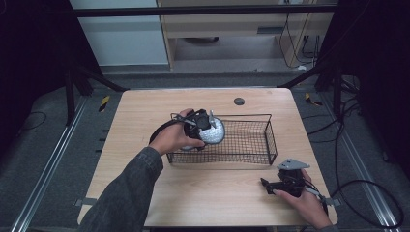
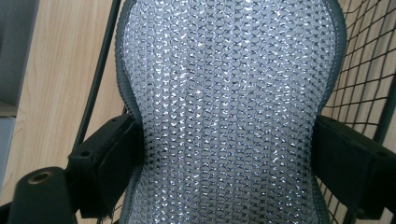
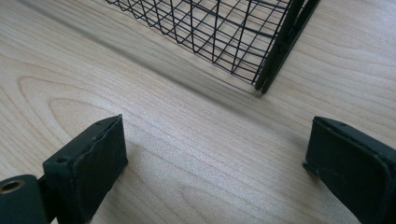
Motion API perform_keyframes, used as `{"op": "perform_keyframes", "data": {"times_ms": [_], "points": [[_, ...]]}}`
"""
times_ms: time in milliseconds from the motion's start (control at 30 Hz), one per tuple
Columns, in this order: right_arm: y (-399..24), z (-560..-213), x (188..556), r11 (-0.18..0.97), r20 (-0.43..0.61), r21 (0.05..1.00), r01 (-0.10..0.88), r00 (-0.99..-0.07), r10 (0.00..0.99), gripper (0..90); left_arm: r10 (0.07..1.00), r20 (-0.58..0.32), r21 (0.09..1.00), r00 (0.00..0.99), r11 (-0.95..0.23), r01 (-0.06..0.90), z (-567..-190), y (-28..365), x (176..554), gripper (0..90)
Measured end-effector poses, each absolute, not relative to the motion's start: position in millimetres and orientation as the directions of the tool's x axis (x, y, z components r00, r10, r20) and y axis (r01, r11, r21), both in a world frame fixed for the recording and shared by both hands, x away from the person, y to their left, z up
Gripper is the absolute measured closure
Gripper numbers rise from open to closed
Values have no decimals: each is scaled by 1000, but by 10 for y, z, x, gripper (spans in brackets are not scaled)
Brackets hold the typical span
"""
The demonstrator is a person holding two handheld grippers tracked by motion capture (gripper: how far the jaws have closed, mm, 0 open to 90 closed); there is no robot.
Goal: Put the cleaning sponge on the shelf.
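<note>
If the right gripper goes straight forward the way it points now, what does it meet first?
Probably the near corner of the wire basket. The right gripper is open over bare table, and nothing lies between, though depth is hard to judge.

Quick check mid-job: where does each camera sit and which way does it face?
High view: above the table's near side, looking forward and down; both forearms, left claw, right claw.
Left gripper view: rides the left claw, facing the silver mesh pad it pinches.
Right gripper view: rides the right claw, jaws apart over bare tabletop.
All share the wire basket.
</note>
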State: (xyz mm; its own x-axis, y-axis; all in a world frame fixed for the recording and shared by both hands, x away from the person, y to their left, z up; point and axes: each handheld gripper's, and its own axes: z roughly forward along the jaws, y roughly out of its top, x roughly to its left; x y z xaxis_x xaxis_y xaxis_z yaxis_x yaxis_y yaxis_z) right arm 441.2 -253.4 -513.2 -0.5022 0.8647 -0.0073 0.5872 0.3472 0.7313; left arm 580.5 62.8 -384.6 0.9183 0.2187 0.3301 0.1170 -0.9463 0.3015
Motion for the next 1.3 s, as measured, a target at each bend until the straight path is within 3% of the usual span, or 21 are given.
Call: {"op": "perform_keyframes", "data": {"times_ms": [267,467,1300], "points": [[-2534,-5133,4412,347,-8,732,586,-502,865,54,279,276,363,920,-916,169,-3871,682,5813,54],[-2535,-5132,4411,348,-8,731,587,-502,865,54,284,252,352,925,-917,186,-3894,708,5808,40],[-2537,-5135,4417,354,-14,732,582,-507,862,53,330,253,375,909,-900,222,-3906,694,5865,35]]}}
